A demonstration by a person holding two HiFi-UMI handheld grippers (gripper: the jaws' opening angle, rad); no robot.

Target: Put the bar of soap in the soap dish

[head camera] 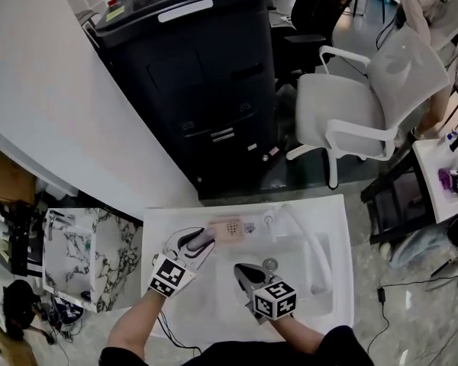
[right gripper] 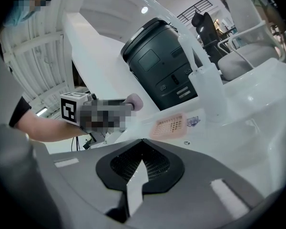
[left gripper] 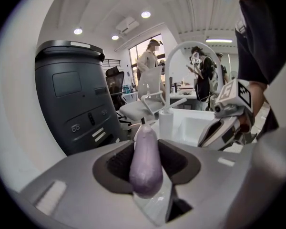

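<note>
A lilac bar of soap (left gripper: 145, 159) stands on end between the pads of my left gripper (left gripper: 147, 147), which is shut on it. In the head view that gripper (head camera: 195, 242) hovers just left of the pink perforated soap dish (head camera: 230, 229), with the soap's end (head camera: 204, 238) pointing toward it. The dish (right gripper: 170, 125) lies flat on the white sink's rim (head camera: 164, 223), beside the tap. My right gripper (head camera: 246, 273) hangs over the basin with its jaws (right gripper: 142, 162) together and nothing between them. It shows at the right in the left gripper view (left gripper: 214, 132).
A curved white faucet (head camera: 309, 239) rises from the back rim, and a round drain (head camera: 269, 264) sits in the basin. A tall black machine (head camera: 198, 75) stands behind the sink, with a white office chair (head camera: 359, 105) to its right. A marble-patterned stand (head camera: 84, 254) is on the left.
</note>
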